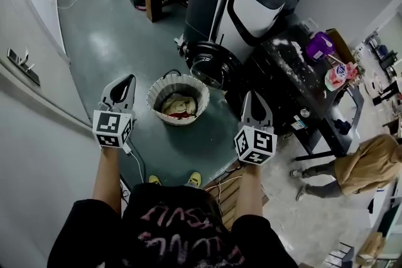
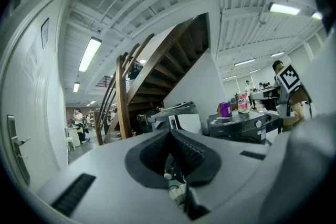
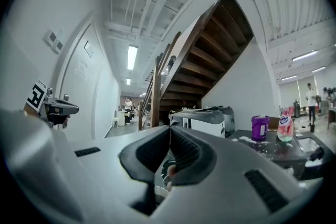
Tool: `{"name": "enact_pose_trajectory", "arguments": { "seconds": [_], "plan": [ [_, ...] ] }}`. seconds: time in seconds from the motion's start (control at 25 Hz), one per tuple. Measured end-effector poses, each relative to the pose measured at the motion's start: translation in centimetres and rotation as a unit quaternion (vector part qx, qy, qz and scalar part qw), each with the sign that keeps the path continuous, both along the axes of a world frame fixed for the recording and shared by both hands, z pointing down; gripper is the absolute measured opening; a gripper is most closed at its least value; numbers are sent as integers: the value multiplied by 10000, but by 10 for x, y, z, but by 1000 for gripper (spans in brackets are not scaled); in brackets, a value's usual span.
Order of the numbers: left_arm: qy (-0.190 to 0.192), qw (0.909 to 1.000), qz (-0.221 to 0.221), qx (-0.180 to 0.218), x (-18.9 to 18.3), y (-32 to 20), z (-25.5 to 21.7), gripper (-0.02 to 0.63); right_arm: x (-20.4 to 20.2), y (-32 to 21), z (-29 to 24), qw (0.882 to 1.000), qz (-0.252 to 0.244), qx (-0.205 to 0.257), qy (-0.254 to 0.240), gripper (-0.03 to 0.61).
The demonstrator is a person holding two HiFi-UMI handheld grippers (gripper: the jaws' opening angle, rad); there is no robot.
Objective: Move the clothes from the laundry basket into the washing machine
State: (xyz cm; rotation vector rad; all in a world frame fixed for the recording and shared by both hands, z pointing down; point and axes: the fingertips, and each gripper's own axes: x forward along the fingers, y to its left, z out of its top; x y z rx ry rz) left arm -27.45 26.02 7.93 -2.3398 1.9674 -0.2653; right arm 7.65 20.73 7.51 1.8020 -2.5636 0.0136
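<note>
I read both claws as pressed together with nothing in them. In the head view the left claw (image 1: 127, 80) sits just left of the laundry basket (image 1: 154, 91) and the right claw (image 1: 252, 96) well off to its right, both held level. Clothes (image 1: 178, 107) are in the basket, pale yellow with a red bit. The washing machine (image 1: 245, 6) stands just behind the basket, round door (image 1: 210, 64) open toward it. A purple bottle (image 1: 319, 45) sits on the dark surface (image 1: 282, 75), far right of the basket.
</note>
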Motion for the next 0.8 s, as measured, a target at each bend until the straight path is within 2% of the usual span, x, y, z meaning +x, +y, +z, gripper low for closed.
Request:
{"name": "enact_pose_trajectory", "arguments": {
  "seconds": [0.12, 0.24, 0.4, 0.56, 0.64, 0.8],
  "plan": [
    [15, 10000, 10, -5, 2, 0, 1, 9, 0, 0, 1, 10000, -30, -17, -23, 23],
    [28, 10000, -21, -21, 1, -1, 2, 12, -3, -1, 2, 9999, -112, -26, -78, 66],
    [108, 9999, -50, -38, -5, -3, 3, 153, -9, -3, 3, 9997, -224, -44, -124, 153],
    [173, 9998, -21, -8, -8, -6, 4, 280, -18, -4, 8, 9990, -402, -110, -152, 268],
    [160, 9999, -30, -10, -10, -7, 4, 318, -23, -4, 8, 9988, -462, -113, -137, 328],
    [215, 9998, 6, -21, -13, -7, 6, 339, -29, -1, 9, 9987, -492, -114, -110, 359]
  ]
}}
